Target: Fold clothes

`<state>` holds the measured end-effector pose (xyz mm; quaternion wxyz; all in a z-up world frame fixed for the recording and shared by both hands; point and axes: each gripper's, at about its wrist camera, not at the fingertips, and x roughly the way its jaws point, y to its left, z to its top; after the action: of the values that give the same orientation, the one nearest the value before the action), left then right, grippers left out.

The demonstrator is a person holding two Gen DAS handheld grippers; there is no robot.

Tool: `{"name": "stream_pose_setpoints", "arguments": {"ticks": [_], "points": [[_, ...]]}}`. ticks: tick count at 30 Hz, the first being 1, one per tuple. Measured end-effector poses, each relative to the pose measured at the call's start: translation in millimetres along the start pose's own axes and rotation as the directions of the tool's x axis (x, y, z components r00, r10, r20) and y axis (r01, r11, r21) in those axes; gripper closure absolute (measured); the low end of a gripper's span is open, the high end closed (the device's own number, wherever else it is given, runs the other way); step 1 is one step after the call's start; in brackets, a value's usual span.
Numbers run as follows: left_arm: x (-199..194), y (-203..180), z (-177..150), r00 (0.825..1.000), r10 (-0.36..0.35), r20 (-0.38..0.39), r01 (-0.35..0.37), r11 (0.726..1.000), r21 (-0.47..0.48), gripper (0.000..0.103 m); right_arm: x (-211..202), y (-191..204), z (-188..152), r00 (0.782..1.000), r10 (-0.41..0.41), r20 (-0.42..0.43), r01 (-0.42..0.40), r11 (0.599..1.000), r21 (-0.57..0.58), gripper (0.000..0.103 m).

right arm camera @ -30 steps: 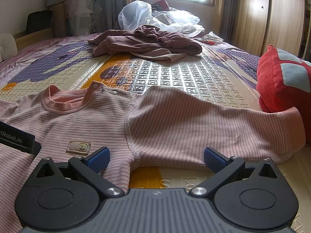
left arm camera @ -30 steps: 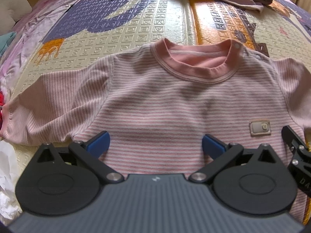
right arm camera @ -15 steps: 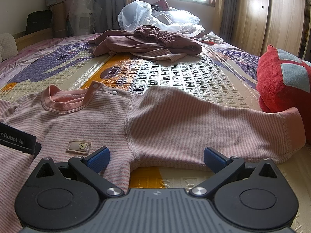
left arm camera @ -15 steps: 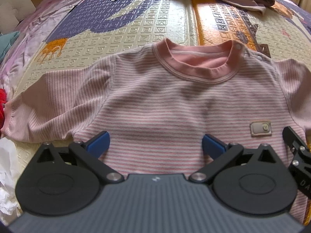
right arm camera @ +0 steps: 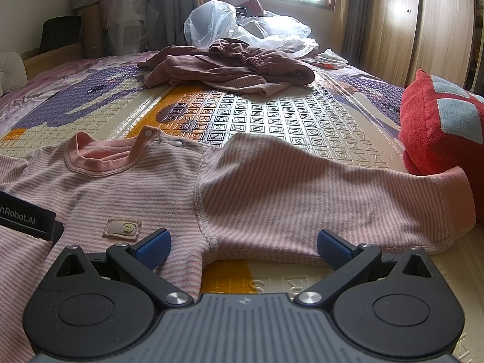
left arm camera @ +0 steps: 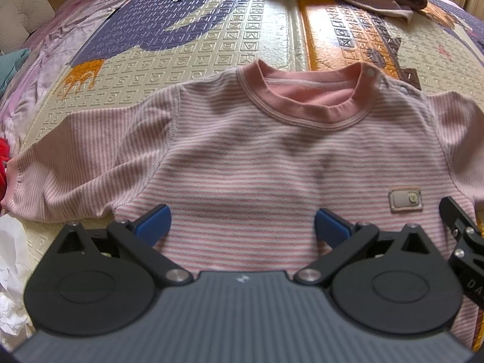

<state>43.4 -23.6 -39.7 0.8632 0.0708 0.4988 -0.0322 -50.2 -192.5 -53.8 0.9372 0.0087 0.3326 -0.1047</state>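
Left wrist view, striped shirt (left arm camera: pixel 242 163) flat beneath left tool (left arm camera: pixel 242 227), jaws apart; right tool (right arm camera: pixel 243 243) likewise

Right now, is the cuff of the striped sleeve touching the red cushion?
Cannot tell. In the right wrist view the cuff overlaps the red cushion with no visible gap, but the cuff may simply lie in front of it.

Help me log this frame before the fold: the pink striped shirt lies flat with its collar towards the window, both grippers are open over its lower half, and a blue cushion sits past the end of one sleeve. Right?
Not quite: the cushion is red with pale blue patches, as the right wrist view shows. The striped shirt does lie flat, and the left gripper and right gripper are open.
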Motion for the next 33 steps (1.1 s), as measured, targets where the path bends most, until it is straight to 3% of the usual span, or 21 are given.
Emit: {"name": "stream_pose_setpoints", "arguments": {"ticks": [33], "points": [[0.1,0.5,0.6,1.0,-0.004,-0.002,0.004,1.0,-0.003,0.0,0.2,0.7,-0.5,1.0,0.0,0.003,0.0,1.0,0.0,0.0]]}}
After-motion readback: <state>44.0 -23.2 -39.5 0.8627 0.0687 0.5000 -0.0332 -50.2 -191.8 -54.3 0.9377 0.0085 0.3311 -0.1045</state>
